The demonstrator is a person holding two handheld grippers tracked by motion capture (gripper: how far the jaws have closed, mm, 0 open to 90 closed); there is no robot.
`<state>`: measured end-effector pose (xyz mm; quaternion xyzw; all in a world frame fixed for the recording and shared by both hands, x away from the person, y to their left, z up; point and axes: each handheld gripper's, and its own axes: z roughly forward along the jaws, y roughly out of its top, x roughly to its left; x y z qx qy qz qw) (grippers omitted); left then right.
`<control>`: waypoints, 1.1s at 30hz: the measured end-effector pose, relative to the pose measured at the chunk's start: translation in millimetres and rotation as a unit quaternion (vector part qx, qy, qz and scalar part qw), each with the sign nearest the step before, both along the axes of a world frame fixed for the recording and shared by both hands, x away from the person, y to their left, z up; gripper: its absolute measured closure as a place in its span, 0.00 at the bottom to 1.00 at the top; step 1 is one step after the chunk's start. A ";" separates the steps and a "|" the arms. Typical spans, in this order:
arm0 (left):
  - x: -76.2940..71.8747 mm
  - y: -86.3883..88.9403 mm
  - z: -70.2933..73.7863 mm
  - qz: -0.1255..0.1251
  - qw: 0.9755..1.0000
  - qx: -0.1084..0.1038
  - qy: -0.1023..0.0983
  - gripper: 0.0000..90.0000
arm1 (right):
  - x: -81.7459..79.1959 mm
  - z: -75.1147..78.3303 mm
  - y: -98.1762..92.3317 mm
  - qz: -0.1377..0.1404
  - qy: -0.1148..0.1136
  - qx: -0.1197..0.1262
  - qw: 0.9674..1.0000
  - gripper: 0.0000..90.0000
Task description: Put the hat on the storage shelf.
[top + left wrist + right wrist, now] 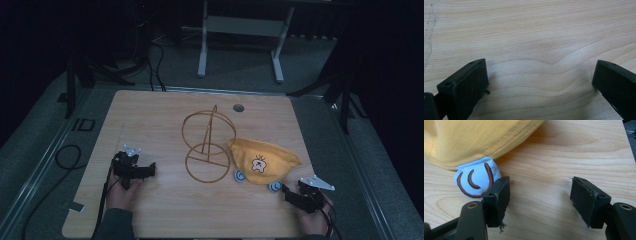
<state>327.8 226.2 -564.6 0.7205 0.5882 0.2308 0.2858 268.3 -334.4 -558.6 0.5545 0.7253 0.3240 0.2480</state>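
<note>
A yellow cloth hat (264, 159) with a small cartoon face lies on the wooden table (150, 120), right of centre. Two light blue ear tabs (240, 175) with brown curved lines stick out from its near edge. A gold wire stand (207, 146) made of two rings and a post stands just left of the hat. My right gripper (286, 190) is open at the hat's near right corner. In the right gripper view one jaw touches a blue tab (475, 180) below the hat (474, 140). My left gripper (150, 169) is open over bare wood (536, 45), well left of the stand.
A round grommet hole (238, 107) sits near the table's far edge. A black cable (67, 155) loops off the left side. A white desk frame (240, 35) stands on the floor beyond the table.
</note>
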 end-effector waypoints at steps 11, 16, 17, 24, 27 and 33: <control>0.0 0.0 0.0 0.000 1.000 0.000 0.000 0.00 | -1.2 3.5 0.6 0.004 0.019 -0.006 1.000 0.36; 0.0 0.0 0.0 0.000 1.000 0.000 0.000 0.00 | -2.4 6.2 0.4 0.017 0.026 -0.009 0.999 0.45; 0.0 0.0 0.0 0.000 1.000 0.000 0.000 0.00 | -3.6 7.1 0.0 0.029 0.029 -0.010 0.999 0.46; 0.0 0.0 0.0 0.000 1.000 0.000 0.000 0.00 | -6.7 10.1 1.3 0.057 0.044 -0.016 0.997 0.49; 0.0 0.0 0.0 0.000 1.000 0.000 0.000 0.00 | -6.8 11.1 4.2 0.071 0.050 -0.020 0.996 0.46; 0.0 0.0 0.0 0.000 1.000 0.000 0.000 0.00 | -7.1 12.2 9.3 0.088 0.059 -0.018 0.994 0.41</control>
